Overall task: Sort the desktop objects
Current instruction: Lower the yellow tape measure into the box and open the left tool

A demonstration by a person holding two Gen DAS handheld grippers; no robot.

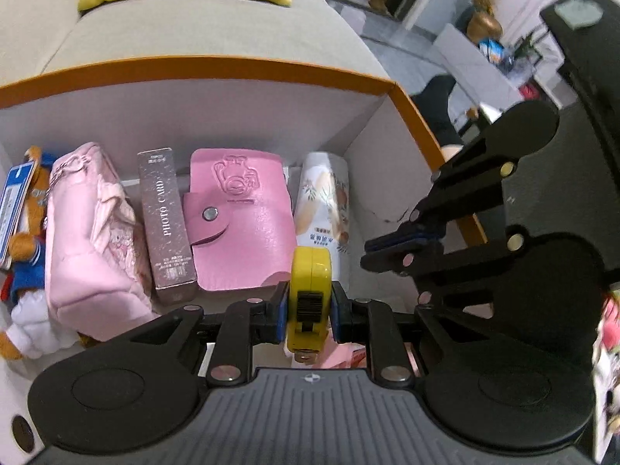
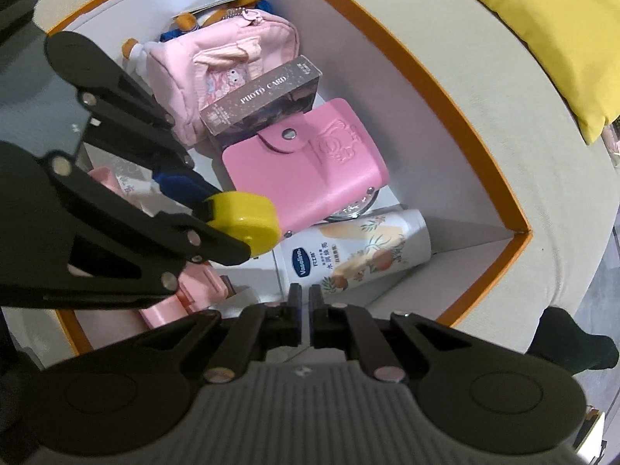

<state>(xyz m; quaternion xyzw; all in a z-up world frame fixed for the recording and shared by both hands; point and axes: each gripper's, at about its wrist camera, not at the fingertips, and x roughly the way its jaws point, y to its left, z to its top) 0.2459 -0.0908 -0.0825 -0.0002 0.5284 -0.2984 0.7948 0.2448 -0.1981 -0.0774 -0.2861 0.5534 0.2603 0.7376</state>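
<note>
Left wrist view: we see the box with its orange rim holding a row packed side by side: plush toy, pink pouch, photo-card pack, pink wallet and lotion bottle. We judge they lie snug like this to leave the near strip of the floor free for what is yet to come.

We hold the yellow tape measure in our left gripper, edge-on, its slide button facing the lens, above the near end of the bottle and wallet. The blue pads pinch its flat sides, so the jaws stand only as wide as the case is thick. That narrow grip likely lets us lower it into the gap beside the bottle.

Our right gripper hangs over the box corner near the bottle, jaws all but closed with only a slit between them and nothing in it. Whether it touches anything we cannot tell; it appears clear.
</note>
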